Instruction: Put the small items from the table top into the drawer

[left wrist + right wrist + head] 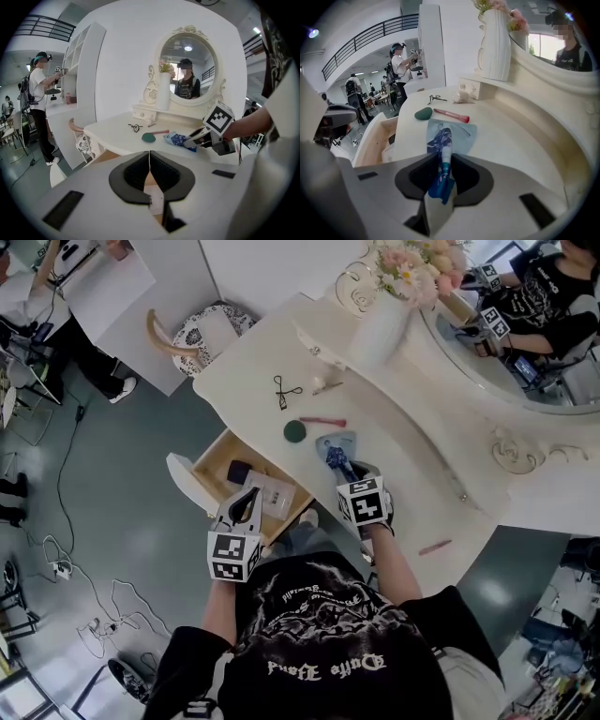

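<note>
Big white table (403, 427) fills most of the head view. The round mirror (187, 70) at its back is only seen face-on in the left gripper view. The drawer (217, 457) is pulled open under the table's left end, and the head view looks straight into it: a dark item (239, 472) and a white card (275, 495) lie inside. A white vase (496, 44) with flowers stands up by the mirror.

The left gripper (150, 168) hangs over the open drawer, jaws pressed together with nothing in them. The right gripper (443, 176) is clamped on the near edge of the blue packet (450, 133), whose far end rests on the table close to the front. The right gripper view makes that grip obvious, while the head view mostly hides it behind the marker cube.

Past the packet are the green sponge (295, 431), the pink brush (323, 422) just beside it, and the eyelash curler (283, 390) further back. Only the head view catches a small pink stick (434, 547) on the table by the person's right arm.
</note>
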Demonstrator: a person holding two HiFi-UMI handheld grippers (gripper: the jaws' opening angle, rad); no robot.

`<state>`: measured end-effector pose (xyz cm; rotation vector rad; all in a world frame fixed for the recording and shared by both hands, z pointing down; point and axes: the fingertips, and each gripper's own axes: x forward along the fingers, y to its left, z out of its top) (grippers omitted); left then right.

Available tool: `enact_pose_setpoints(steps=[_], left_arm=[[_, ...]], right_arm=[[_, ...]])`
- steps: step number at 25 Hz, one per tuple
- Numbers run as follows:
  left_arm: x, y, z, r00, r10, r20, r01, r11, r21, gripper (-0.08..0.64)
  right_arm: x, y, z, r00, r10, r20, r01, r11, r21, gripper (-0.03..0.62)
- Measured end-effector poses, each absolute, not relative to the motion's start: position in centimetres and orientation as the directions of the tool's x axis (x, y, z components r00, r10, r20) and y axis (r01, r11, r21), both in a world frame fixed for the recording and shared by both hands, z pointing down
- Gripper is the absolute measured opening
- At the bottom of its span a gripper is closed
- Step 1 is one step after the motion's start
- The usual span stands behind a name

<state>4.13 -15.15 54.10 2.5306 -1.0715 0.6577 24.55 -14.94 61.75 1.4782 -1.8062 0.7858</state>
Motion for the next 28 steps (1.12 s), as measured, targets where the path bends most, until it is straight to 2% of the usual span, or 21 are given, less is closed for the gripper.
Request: enact_pose_setpoints(steps=[9, 20, 28], left_arm=[[4.0, -15.4, 53.9, 0.597, -0.619, 0.51, -0.762, -0.636, 0.118, 0.017], [1.2, -15.5, 53.8, 0.576, -0.647, 0.5, -0.787, -0.604, 0.125, 0.017], [-2.9, -15.5, 53.8, 0.553, -0.669, 0.497, -0.811, -0.569, 0.136, 0.017]], right_arm=[[24.9, -15.0, 61.5, -0.131, -0.61, 0.782, -0.989, 0.136, -0.059, 0.04], [24.2, -15.0, 60.2, -0.095, -0.647, 0.757, -0.993, 0.11, -0.03, 0.035], [21.0, -14.8, 58.1, -0.103, -0.684, 0.722, -0.991, 0.13, -0.018, 0.034]])
